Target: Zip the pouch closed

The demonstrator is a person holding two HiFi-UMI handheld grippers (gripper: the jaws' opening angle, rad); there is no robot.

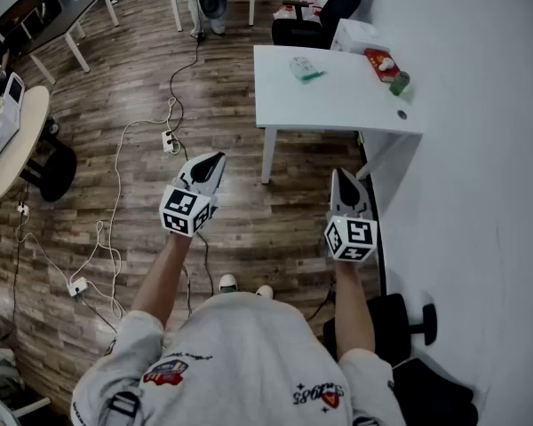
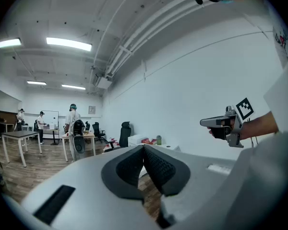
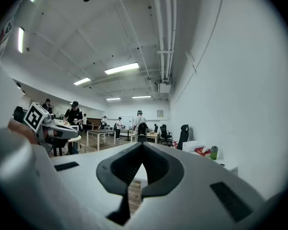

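A small pale pouch (image 1: 304, 68) with a teal part lies on the white table (image 1: 338, 105) ahead of me, near its far left side. Both grippers hang in the air over the wooden floor, well short of the table. My left gripper (image 1: 215, 159) is shut with nothing in it, its dark pads (image 2: 156, 166) pressed together. My right gripper (image 1: 339, 175) is also shut and empty, pads (image 3: 153, 164) meeting at the tips. Each gripper shows in the other's view: the right gripper (image 2: 207, 122) and the left gripper (image 3: 69, 132). The pouch is too small to make out in the gripper views.
On the table's right part lie a red packet (image 1: 381, 60), a green can (image 1: 400, 82) and a white box (image 1: 359, 34). A black chair (image 1: 324, 16) stands behind the table. Cables and a power strip (image 1: 169, 140) cross the floor. A white wall runs along the right. Several people stand far back.
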